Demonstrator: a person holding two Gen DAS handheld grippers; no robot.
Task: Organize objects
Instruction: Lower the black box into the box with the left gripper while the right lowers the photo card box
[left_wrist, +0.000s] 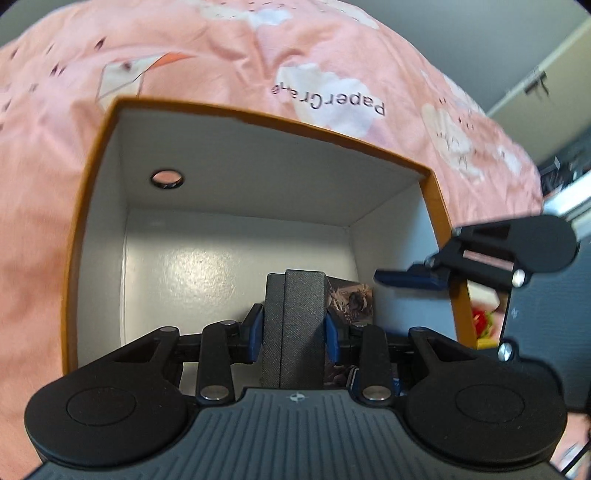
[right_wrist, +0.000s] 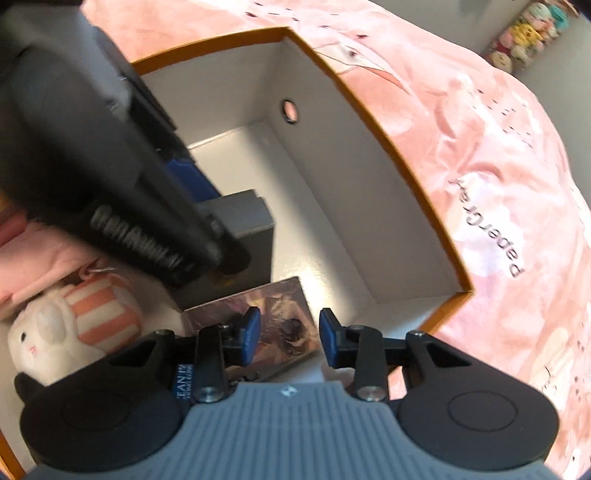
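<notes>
An orange-rimmed cardboard box (left_wrist: 439, 206) with a white inside lies on a pink bedspread. My left gripper (left_wrist: 294, 334) is shut on a dark grey textured case (left_wrist: 293, 325) and holds it upright inside the box. The case also shows in the right wrist view (right_wrist: 251, 218), under the left gripper. Beside it lies a flat box with printed artwork (left_wrist: 351, 301), which also shows in the right wrist view (right_wrist: 273, 314). My right gripper (right_wrist: 289, 336) is open and empty just above that printed box. It shows in the left wrist view (left_wrist: 406, 278) at the box's right wall.
A white plush with an orange-striped part (right_wrist: 70, 321) lies in the box at the left. The box wall has a round metal-ringed hole (right_wrist: 289, 110). The pink bedspread (right_wrist: 498, 166) surrounds the box. Several plush toys (right_wrist: 524, 33) sit far off.
</notes>
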